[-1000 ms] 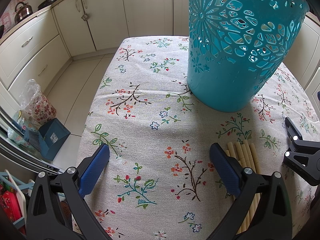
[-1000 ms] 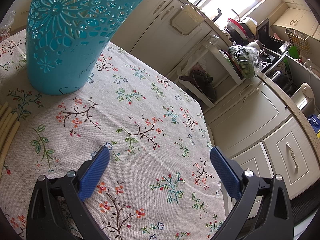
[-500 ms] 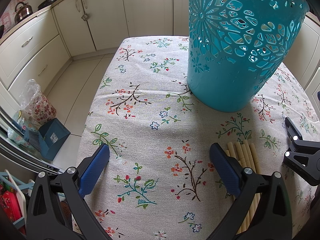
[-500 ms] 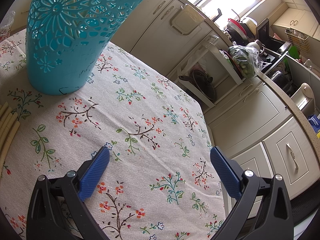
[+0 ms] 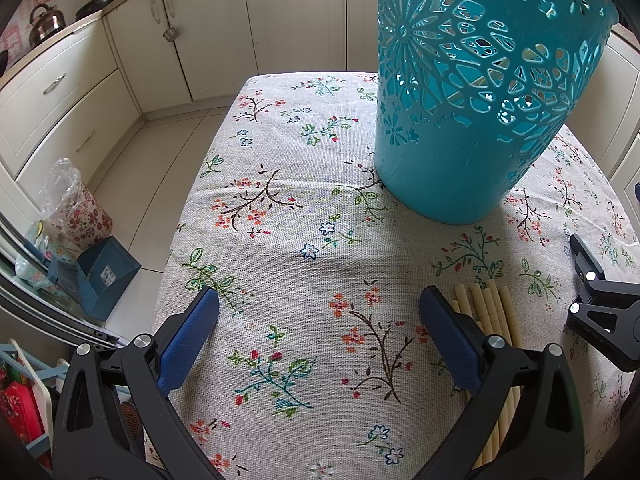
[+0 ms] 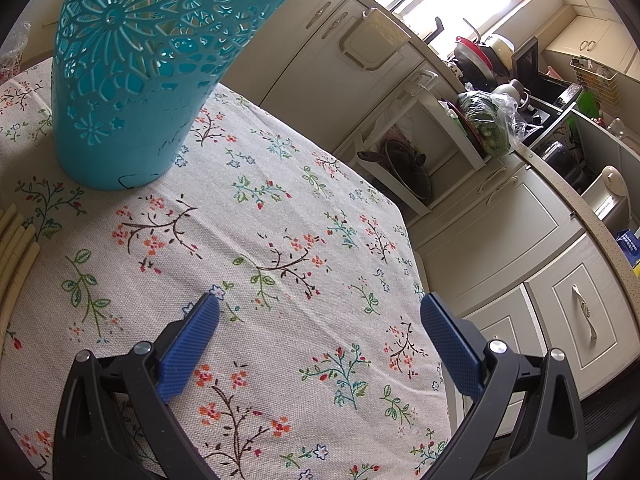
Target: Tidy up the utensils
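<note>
Chopsticks (image 5: 494, 312) partly behind the left claw (image 5: 318, 332), holder (image 5: 472, 92) top cropped

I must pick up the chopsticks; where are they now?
In the left wrist view, the chopsticks lie on the tablecloth beside the left gripper's right finger, before the teal basket.

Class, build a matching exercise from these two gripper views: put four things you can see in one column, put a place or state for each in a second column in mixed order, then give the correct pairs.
Things:
1. teal cutout holder
2. chopsticks
3. left gripper
4. kettle

Places or states:
A. lying flat in a bundle on the tablecloth
B. on the counter at far left
C. standing upright on the table
D. open, holding nothing

Pairs: 1-C, 2-A, 3-D, 4-B
</note>
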